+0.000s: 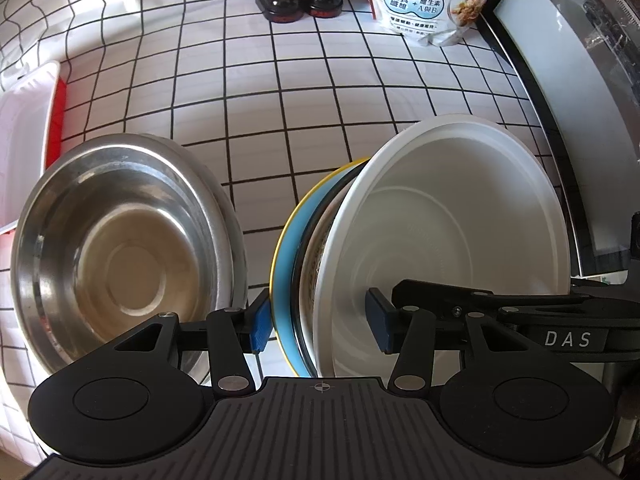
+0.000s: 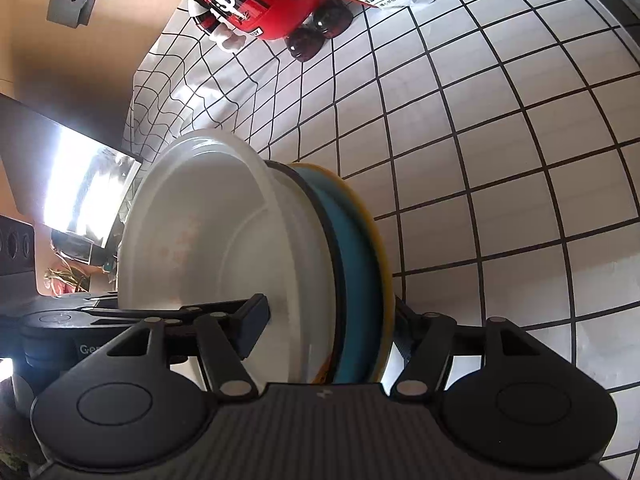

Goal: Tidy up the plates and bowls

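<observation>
Inspector: You are carrying a nested stack (image 1: 320, 264) on edge above the gridded desk (image 1: 320, 100): a white bowl (image 1: 448, 216) facing you, a dark-rimmed piece behind it, then a blue plate (image 1: 289, 256) with a yellow edge. Your left gripper (image 1: 318, 320) is straddling the stack, its pads standing just clear of it. I cannot tell whether it is bearing.

Operator: And the right?

Inspector: Your right gripper (image 2: 332, 320) is clamped across the same stack, one pad inside the bowl, the other behind the plate. You are holding it well. Judging by the layout, you are taking it toward the steel bowl (image 1: 120, 248) just beside it. Keep the stack level and lower it squarely, because tilting risks the plate sliding out.
</observation>
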`<control>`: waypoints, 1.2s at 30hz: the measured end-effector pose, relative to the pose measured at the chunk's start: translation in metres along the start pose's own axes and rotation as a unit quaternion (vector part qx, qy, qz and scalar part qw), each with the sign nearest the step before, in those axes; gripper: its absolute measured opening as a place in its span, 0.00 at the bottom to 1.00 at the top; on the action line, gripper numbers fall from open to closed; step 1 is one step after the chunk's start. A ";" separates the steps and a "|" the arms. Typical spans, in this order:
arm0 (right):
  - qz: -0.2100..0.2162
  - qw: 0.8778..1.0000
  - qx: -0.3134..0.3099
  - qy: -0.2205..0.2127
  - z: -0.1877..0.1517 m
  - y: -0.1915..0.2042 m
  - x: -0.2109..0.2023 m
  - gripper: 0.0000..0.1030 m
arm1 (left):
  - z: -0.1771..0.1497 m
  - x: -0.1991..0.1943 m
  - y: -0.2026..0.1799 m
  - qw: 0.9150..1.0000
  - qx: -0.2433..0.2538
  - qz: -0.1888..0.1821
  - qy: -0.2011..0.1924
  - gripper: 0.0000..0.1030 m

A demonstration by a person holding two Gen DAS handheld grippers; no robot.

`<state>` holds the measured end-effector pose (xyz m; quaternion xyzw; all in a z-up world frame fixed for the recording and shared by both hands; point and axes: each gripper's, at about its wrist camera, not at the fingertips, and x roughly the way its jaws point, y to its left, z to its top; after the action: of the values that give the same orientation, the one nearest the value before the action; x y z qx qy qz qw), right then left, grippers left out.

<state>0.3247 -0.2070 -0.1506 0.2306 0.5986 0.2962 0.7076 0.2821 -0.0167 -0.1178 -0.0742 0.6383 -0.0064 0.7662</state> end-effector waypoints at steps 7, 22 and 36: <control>-0.002 1.000 0.001 0.000 0.000 0.001 0.000 0.64 | 0.000 0.000 0.000 1.000 0.000 0.000 -0.001 0.51; 0.000 1.000 0.014 0.001 -0.004 -0.001 0.000 0.63 | 0.005 0.001 0.011 0.999 -0.029 -0.031 0.011 0.51; -0.030 0.999 0.030 0.017 -0.002 -0.001 0.000 0.54 | 0.002 0.002 0.003 1.000 -0.008 -0.020 0.009 0.53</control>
<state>0.3229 -0.2080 -0.1516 0.2289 0.6257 0.2607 0.6986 0.2844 -0.0134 -0.1200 -0.0931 0.6439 -0.0168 0.7593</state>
